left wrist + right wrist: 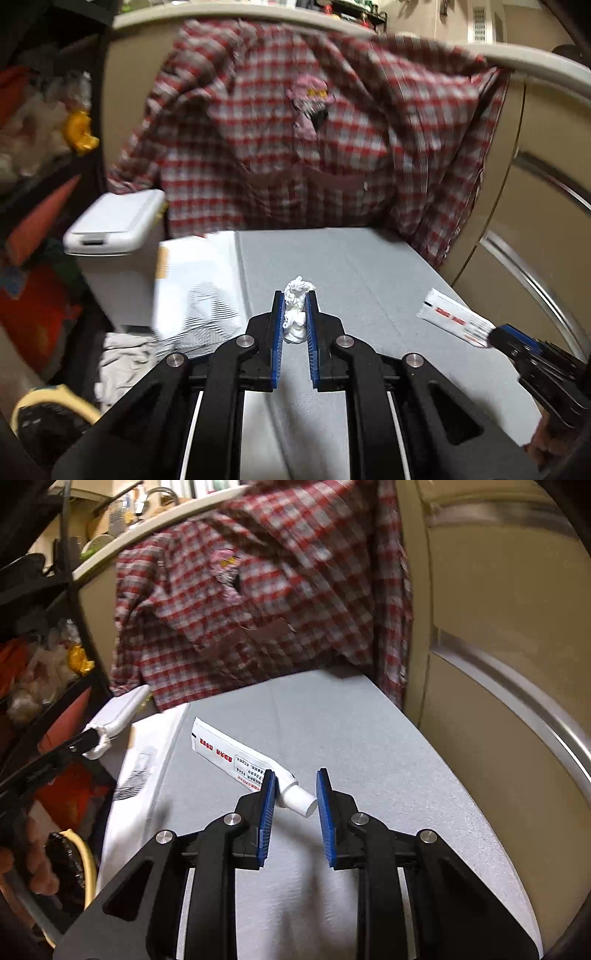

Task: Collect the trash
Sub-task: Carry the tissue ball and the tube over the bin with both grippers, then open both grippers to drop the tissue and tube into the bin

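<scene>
Tube cap [301,802] (right view only) between pads

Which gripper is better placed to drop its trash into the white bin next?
Left. The left gripper is already clamped on the crumpled tissue, with the white bin on its side. The right gripper only straddles the tube, jaws open.

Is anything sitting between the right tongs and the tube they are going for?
Nothing visible does. The tube lies on the grey surface, its capped end already between the open pads of the right tongs. The left tongs hold a crumpled tissue well off to the side.
</scene>
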